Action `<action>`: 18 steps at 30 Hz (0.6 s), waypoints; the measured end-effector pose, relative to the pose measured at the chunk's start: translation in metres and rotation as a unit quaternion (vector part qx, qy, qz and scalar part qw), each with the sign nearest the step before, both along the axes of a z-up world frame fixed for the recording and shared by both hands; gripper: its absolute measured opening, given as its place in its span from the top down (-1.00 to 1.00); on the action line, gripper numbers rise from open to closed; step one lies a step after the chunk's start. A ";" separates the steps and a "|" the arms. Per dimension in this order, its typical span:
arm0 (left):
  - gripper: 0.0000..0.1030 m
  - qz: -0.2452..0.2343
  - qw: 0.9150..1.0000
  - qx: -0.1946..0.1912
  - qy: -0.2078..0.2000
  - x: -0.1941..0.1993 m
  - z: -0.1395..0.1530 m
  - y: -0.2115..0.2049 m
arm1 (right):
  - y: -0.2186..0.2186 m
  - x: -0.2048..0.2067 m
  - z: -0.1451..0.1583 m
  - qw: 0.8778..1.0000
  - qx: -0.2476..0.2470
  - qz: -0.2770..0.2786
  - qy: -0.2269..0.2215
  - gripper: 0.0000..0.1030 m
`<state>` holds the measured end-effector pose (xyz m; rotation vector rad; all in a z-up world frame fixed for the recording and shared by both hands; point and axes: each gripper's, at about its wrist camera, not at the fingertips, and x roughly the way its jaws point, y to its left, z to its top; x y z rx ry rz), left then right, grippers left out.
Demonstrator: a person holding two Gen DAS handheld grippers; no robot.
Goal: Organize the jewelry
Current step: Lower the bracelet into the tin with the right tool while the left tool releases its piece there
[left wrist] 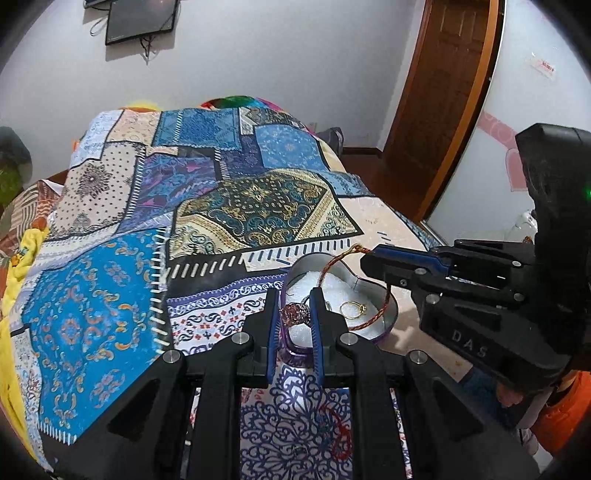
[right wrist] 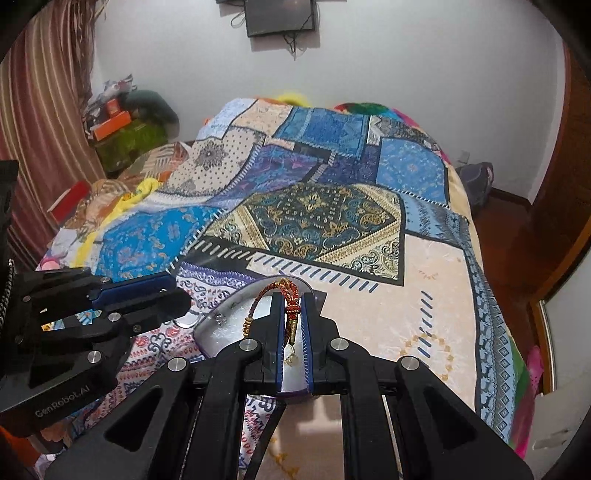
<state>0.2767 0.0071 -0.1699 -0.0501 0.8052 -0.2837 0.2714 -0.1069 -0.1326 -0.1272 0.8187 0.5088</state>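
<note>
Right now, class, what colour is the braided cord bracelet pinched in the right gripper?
Red and gold braided cord bracelet, clearest in the right wrist view.

Blue-and-gold patchwork bedspread (left wrist: 155, 206), red-gold braided bracelet (left wrist: 373, 317), gold ring (left wrist: 352, 308)

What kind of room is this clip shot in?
Most likely a bedroom: a bed under a patchwork quilt fills the view, with a wall-mounted screen beyond it, a striped curtain and a wooden door.

left gripper (left wrist: 294, 295) — black frame, blue pads | silver screws | right gripper (right wrist: 292, 297) — "DAS" lettering
</note>
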 end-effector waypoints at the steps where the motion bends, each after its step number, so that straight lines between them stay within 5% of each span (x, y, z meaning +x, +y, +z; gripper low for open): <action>1: 0.72 -0.002 1.000 0.000 0.003 0.002 -0.002 -0.001 | 0.000 0.000 -0.002 1.000 -0.004 0.001 0.003 0.86; 18: 0.72 -0.031 0.999 0.013 0.035 0.009 -0.021 -0.021 | -0.007 0.003 -0.019 0.998 -0.019 0.025 0.051 0.85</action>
